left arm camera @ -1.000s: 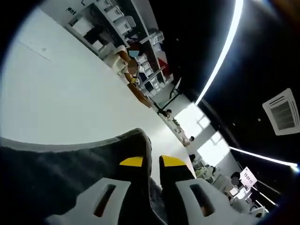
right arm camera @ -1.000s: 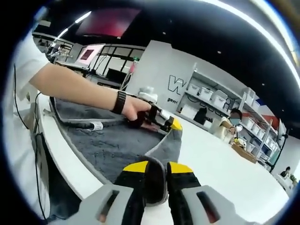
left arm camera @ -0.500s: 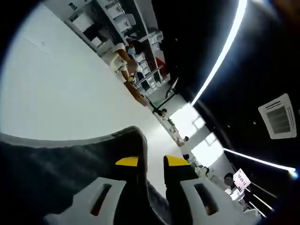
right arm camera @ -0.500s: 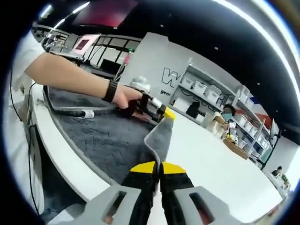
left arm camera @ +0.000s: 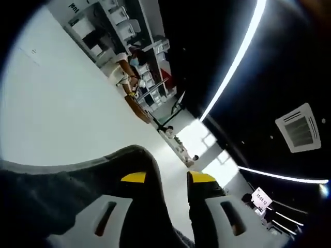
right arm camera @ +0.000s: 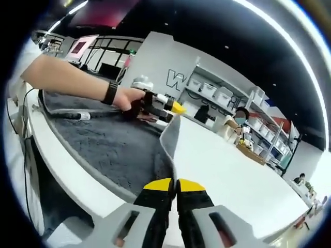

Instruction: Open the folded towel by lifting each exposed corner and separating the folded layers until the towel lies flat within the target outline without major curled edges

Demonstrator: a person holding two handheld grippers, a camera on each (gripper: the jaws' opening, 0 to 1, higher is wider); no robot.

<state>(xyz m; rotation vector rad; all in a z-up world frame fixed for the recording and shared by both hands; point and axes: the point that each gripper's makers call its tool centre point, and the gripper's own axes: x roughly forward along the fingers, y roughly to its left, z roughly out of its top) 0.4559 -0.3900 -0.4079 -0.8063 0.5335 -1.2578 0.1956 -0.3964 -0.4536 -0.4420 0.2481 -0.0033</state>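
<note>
A dark grey towel (right arm camera: 111, 144) lies on the white table (right arm camera: 222, 170), with its right edge lifted into a ridge. My right gripper (right arm camera: 174, 182) is shut on the near end of that ridge. The far end rises to my left gripper (right arm camera: 176, 108), held in a person's hand (right arm camera: 124, 98). In the left gripper view the towel (left arm camera: 62, 196) humps over the left jaw and fills the gap of my left gripper (left arm camera: 167, 178). Its jaws stand a little apart on the thick fold.
A grey cable (right arm camera: 67, 114) lies across the towel near the person's forearm. The table's front edge (right arm camera: 67, 168) runs close below the towel. Bare white tabletop (left arm camera: 62, 103) stretches beyond it. Shelves with bins (right arm camera: 217, 95) and a person (right arm camera: 239, 119) stand far behind.
My right gripper has shut on the towel's edge, which now stands thin between its jaws. The left jaws have spread somewhat wider. Both views have shifted with the hands.
</note>
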